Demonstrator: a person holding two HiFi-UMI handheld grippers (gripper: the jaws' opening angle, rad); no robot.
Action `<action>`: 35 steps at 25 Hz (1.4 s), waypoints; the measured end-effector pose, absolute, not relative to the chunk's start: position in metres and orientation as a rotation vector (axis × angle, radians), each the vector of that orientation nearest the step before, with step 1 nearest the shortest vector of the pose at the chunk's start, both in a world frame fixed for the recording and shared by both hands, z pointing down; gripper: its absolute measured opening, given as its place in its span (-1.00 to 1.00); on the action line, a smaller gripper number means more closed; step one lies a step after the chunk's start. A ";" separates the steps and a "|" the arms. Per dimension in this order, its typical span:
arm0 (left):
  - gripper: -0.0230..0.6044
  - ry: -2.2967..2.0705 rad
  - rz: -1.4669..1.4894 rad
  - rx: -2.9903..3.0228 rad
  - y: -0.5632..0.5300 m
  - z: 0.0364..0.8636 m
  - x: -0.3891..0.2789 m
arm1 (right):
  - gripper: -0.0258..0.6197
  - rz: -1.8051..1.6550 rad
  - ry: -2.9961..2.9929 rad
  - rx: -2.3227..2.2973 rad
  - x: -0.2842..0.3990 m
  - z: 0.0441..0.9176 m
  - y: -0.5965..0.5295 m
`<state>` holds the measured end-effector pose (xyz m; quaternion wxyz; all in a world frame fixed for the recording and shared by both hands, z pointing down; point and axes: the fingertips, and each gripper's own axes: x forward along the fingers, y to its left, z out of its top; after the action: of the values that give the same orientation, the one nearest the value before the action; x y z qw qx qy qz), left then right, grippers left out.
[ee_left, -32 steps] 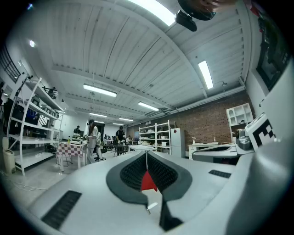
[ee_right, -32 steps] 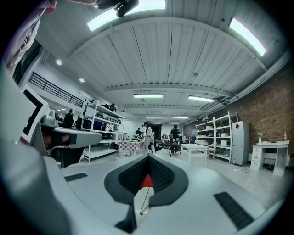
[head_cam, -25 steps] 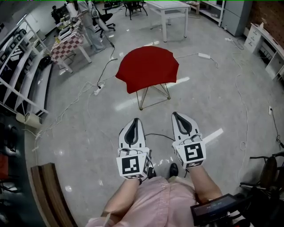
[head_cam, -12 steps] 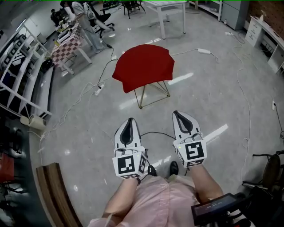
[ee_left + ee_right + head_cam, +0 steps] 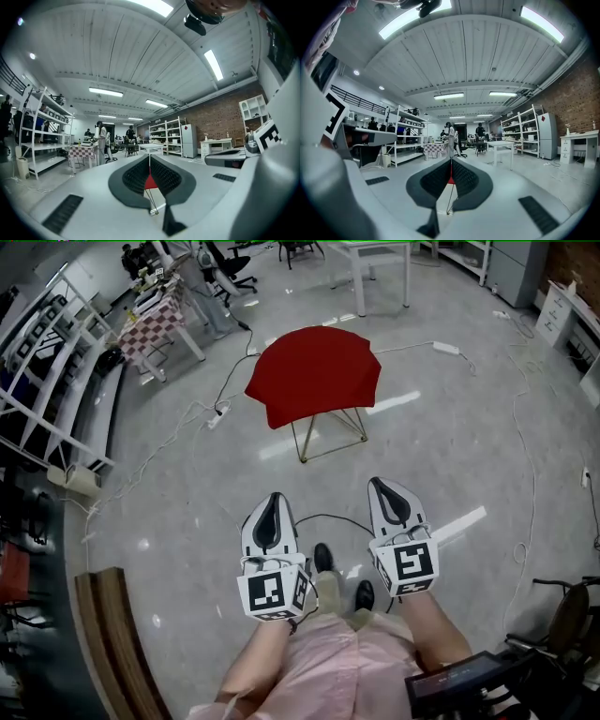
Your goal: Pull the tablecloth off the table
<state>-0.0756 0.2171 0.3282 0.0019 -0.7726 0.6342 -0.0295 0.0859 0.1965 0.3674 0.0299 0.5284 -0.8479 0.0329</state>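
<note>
- Tablecloth (image 5: 314, 371), red, drapes over a small table with gold wire legs (image 5: 330, 435). It sits at the upper centre of the head view, well apart from both grippers.
- Left gripper (image 5: 272, 507) and right gripper (image 5: 386, 491) sit side by side at lower centre, pointing towards the tablecloth.
- Left gripper view: jaws clenched together on nothing, with a far-off red sliver of tablecloth (image 5: 150, 182) in the slit (the other gripper shows at the right edge).
- Right gripper view: jaws likewise pressed together, empty.
- Only the gripper views show ceiling lights (image 5: 105, 91). Only the head view shows floor cables (image 5: 217, 415) and the person's shoes (image 5: 323, 557).
</note>
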 end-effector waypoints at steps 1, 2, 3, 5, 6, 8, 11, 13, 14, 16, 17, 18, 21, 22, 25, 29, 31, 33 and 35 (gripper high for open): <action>-0.83 1.996 -0.090 -2.424 0.213 0.329 -0.078 | -0.86 0.101 -2.613 1.619 0.083 0.369 0.193; -0.83 2.002 -0.087 -2.426 0.208 0.331 -0.081 | -0.86 0.101 -2.611 1.612 0.080 0.370 0.188; -0.83 2.007 -0.082 -2.428 0.202 0.333 -0.084 | -0.86 0.100 -2.607 1.607 0.077 0.372 0.181; -0.83 2.014 -0.068 -2.434 0.188 0.339 -0.093 | -0.86 0.095 -2.597 1.603 0.069 0.377 0.167; -0.83 2.017 -0.062 -2.437 0.181 0.342 -0.098 | -0.86 0.094 -2.592 1.600 0.064 0.380 0.160; -0.83 2.022 -0.055 -2.444 0.165 0.345 -0.107 | -0.86 0.094 -2.584 1.596 0.056 0.383 0.146; -0.83 2.026 -0.054 -2.459 0.137 0.349 -0.118 | -0.86 0.104 -2.570 1.594 0.045 0.386 0.120; -0.83 2.024 -0.050 -2.471 0.115 0.351 -0.125 | -0.86 0.111 -2.561 1.594 0.038 0.388 0.100; -0.83 2.022 -0.046 -2.476 0.103 0.351 -0.128 | -0.86 0.113 -2.558 1.594 0.034 0.389 0.089; -0.83 2.016 -0.036 -2.483 0.081 0.350 -0.136 | -0.86 0.113 -2.553 1.593 0.024 0.388 0.068; -0.83 2.013 -0.033 -2.484 0.071 0.349 -0.140 | -0.86 0.111 -2.553 1.594 0.019 0.387 0.058; -0.83 2.010 -0.029 -2.485 0.060 0.348 -0.145 | -0.86 0.108 -2.552 1.595 0.014 0.385 0.047; -0.83 2.003 -0.016 -2.487 0.028 0.343 -0.163 | -0.86 0.093 -2.548 1.606 -0.004 0.378 0.016; -0.83 2.000 -0.012 -2.488 0.019 0.341 -0.168 | -0.86 0.089 -2.546 1.610 -0.008 0.376 0.007; -0.83 1.987 0.006 -2.492 -0.003 0.334 -0.182 | -0.86 0.074 -2.538 1.627 -0.021 0.369 -0.014; -0.83 1.956 0.035 -2.496 -0.031 0.329 -0.199 | -0.86 0.045 -2.530 1.666 -0.034 0.363 -0.041; -0.83 1.940 0.044 -2.498 -0.045 0.331 -0.204 | -0.86 0.033 -2.525 1.687 -0.036 0.363 -0.054; -0.83 1.928 0.052 -2.504 -0.054 0.329 -0.205 | -0.86 0.019 -2.517 1.702 -0.037 0.360 -0.060; -0.83 1.920 0.059 -2.510 -0.058 0.327 -0.205 | -0.86 0.006 -2.509 1.710 -0.036 0.356 -0.063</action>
<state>-0.2054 -0.0581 0.3275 -0.0096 -0.7941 0.6075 0.0188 -0.0361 -0.0627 0.3560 0.0525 0.5624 -0.8252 0.0020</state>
